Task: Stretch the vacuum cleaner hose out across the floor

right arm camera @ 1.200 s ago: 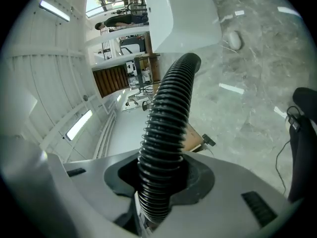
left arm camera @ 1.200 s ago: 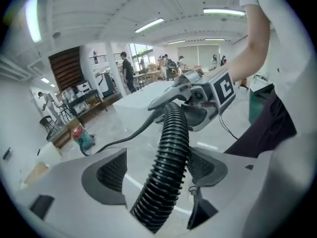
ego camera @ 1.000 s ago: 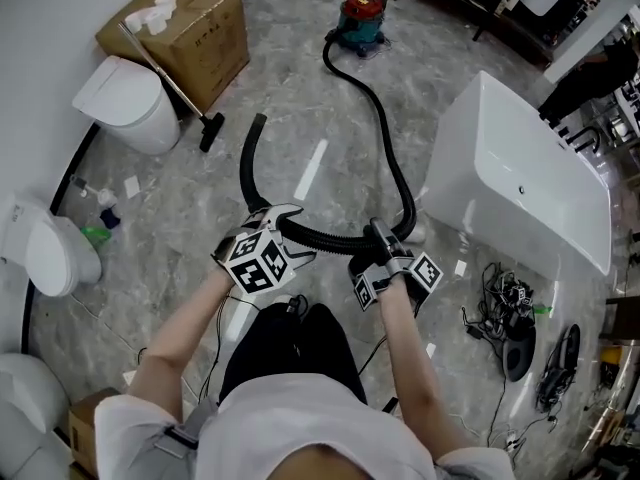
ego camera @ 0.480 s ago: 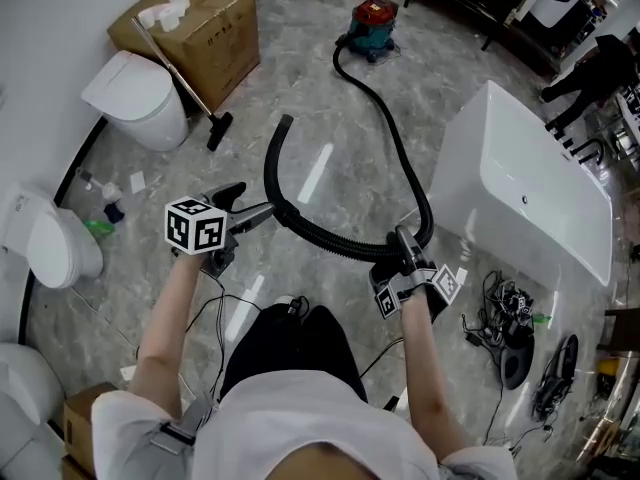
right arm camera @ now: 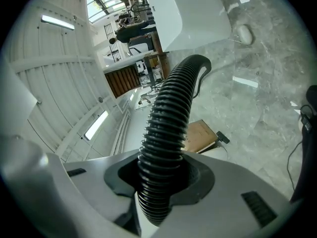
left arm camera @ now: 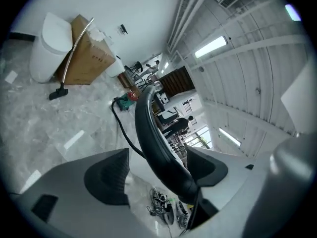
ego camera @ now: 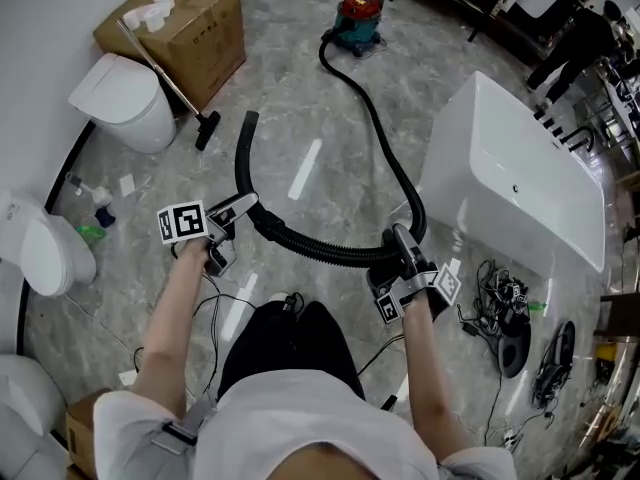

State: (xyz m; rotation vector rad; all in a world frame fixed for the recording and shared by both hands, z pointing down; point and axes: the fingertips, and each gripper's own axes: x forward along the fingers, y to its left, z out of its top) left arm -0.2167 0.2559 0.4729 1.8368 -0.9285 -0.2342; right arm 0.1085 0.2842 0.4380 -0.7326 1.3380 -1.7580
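Note:
A red and teal vacuum cleaner (ego camera: 358, 18) stands far up the floor. Its black ribbed hose (ego camera: 330, 253) runs down past the bathtub to my right gripper (ego camera: 403, 248), then left to my left gripper (ego camera: 235, 218). The right gripper (right arm camera: 161, 180) is shut on the ribbed hose (right arm camera: 171, 123). Beyond the left gripper the hose ends in a smooth curved tube (ego camera: 243, 163). In the left gripper view the tube (left arm camera: 151, 128) lies between the jaws of my left gripper (left arm camera: 158, 167). It rests against the right jaw, with a clear gap to the left pad (left arm camera: 106, 177).
A white bathtub (ego camera: 520, 168) stands on the right, with a tangle of cables (ego camera: 505, 303) below it. At the left are two toilets (ego camera: 115, 98) (ego camera: 45, 253), a cardboard box (ego camera: 185, 23), a floor wand (ego camera: 170, 78) and a spray bottle (ego camera: 95, 203).
My left gripper has moved left, away from the right one, taking the tube end with it. The hose between the grippers now lies longer and flatter. The right gripper has barely moved.

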